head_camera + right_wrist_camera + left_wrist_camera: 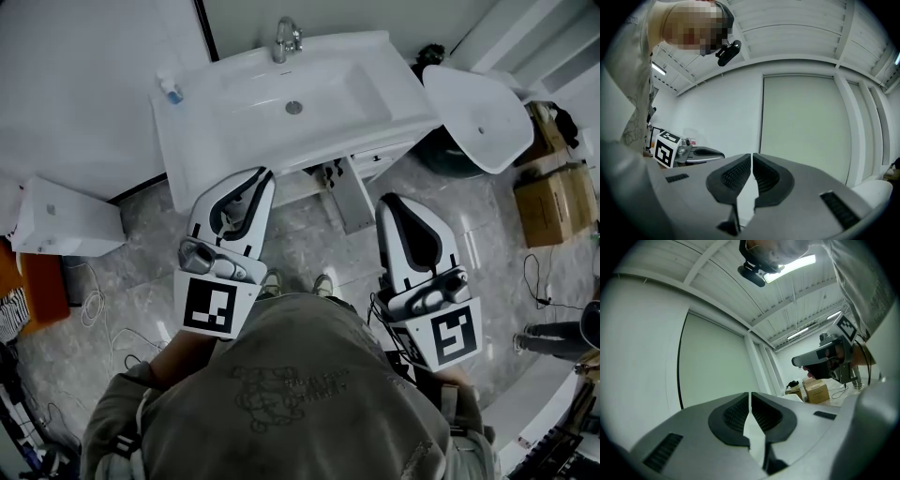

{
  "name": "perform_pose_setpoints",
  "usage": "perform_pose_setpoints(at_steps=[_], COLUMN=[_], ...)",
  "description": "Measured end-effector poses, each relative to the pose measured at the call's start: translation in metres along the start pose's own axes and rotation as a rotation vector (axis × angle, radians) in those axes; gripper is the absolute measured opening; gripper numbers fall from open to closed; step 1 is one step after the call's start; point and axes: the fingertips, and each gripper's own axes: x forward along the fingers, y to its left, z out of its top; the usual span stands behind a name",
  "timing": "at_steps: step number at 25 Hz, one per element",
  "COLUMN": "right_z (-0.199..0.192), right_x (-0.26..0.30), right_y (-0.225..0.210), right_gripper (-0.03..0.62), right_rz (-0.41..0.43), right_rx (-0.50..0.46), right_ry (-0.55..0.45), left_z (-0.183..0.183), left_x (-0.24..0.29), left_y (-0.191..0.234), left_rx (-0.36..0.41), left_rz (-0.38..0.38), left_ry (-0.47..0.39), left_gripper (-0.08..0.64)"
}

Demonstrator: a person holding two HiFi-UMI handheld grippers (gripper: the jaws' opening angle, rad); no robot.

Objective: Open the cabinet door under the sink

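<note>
In front of the sink [202,141], the left gripper [261,178] and the right gripper [387,204] are both clenched shut on nothing. The left tip overlaps the sink's front edge and the right tip stops just short of it. Between them, the cabinet door [357,197] juts outward from beneath the sink's front edge. Farther off, a faucet [286,37] stands at the sink's back rim.
</note>
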Motion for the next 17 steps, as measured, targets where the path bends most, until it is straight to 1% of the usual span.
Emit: perform_pose_setpoints(at_steps=[5,10,17], right_z=[-0.0057,-0.007,-0.0004], right_x=[-0.0044,-0.0048,-0.0006], right_y=[-0.003,-0.0041,-0.0047], right_gripper=[0.032,0.032,0.032], right_rz=[-0.006,-0.022,-0.038], right_rx=[-0.02,-0.013,-0.001], right_ry=[0.0,0.006,-0.003], left_z=[0.001,0.0024,0.007], left_x=[0.0,-0.0006,0.0003], left_y=[-0.0019,-0.0031,0.0008], left_rx=[-0.009,-0.001,-0.003], left_rz=[-0.01,-0.024,-0.025], left_ry=[-0.001,-0.002,-0.007], left_gripper=[0.031,0.031,0.031])
